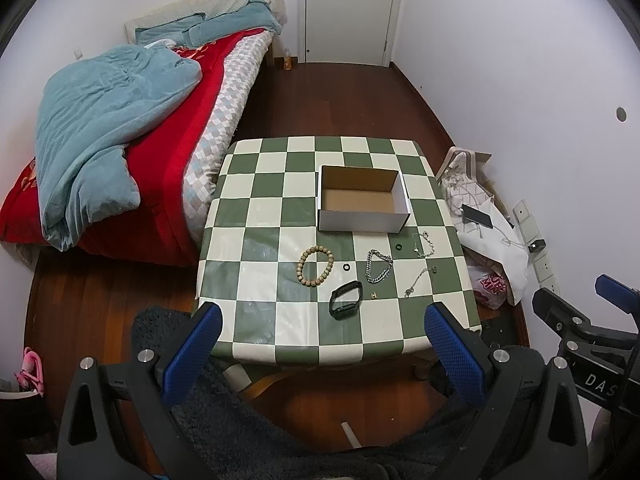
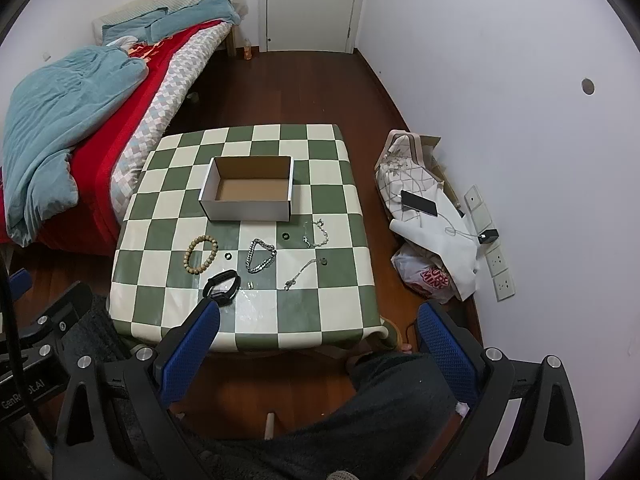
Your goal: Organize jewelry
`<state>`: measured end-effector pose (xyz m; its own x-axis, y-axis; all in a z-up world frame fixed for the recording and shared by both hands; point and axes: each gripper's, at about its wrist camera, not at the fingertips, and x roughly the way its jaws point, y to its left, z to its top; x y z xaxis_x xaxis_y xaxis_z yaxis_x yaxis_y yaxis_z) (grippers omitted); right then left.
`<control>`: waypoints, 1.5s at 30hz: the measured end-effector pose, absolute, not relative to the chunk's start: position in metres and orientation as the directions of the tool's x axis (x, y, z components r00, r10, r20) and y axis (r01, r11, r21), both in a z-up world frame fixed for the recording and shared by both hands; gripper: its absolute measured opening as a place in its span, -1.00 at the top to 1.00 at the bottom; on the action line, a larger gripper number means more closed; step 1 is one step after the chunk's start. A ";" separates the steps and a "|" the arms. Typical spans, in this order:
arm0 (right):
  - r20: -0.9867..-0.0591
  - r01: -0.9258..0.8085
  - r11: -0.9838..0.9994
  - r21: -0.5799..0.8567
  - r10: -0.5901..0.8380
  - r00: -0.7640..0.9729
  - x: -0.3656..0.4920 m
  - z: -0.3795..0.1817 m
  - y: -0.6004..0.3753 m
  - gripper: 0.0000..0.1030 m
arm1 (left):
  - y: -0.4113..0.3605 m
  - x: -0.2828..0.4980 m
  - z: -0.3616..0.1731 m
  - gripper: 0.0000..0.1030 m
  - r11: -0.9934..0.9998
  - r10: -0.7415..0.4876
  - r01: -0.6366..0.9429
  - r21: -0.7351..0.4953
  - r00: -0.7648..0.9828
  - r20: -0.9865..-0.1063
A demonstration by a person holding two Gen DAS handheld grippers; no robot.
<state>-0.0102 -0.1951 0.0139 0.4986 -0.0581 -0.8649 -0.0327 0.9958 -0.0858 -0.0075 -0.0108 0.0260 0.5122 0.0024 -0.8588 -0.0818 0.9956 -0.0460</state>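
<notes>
An open white cardboard box (image 1: 362, 220) (image 2: 246, 209) stands empty at the back of a green-and-cream checked table (image 1: 280, 320) (image 2: 312, 312). In front of it lie a wooden bead bracelet (image 1: 315, 266) (image 2: 201, 255), a black band (image 1: 345, 300) (image 2: 221, 282), a thick silver chain (image 1: 379, 266) (image 2: 261, 256), two thin silver chains (image 1: 425, 245) (image 1: 418, 282) (image 2: 316, 234) (image 2: 304, 274) and small dark rings (image 1: 346, 267) (image 1: 397, 246) (image 2: 228, 256) (image 2: 285, 236). My left gripper (image 1: 322, 320) and right gripper (image 2: 320, 320) are open and empty, held above the table's near edge.
A bed (image 1: 160, 128) with a blue quilt and red cover runs along the left of the table. Bags, a phone (image 2: 419, 203) and a power strip (image 2: 490, 240) lie on the floor at the right wall. A closed door (image 1: 352, 8) is at the back.
</notes>
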 end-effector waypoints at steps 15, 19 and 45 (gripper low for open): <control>-0.861 -0.031 0.996 -0.089 -0.061 0.505 -0.011 0.015 -0.194 -0.95 | -0.011 -0.010 0.028 -1.00 0.996 -0.001 -0.079 -0.049 0.514 -0.858; -0.859 -0.030 0.996 -0.088 -0.061 0.508 -0.013 0.014 -0.194 -0.95 | -0.012 -0.010 0.029 -1.00 0.996 -0.001 -0.080 -0.049 0.516 -0.856; -0.850 -0.026 0.996 -0.087 -0.060 0.523 -0.014 0.019 -0.199 -0.95 | -0.017 -0.009 0.035 -1.00 0.996 -0.004 -0.077 -0.052 0.526 -0.850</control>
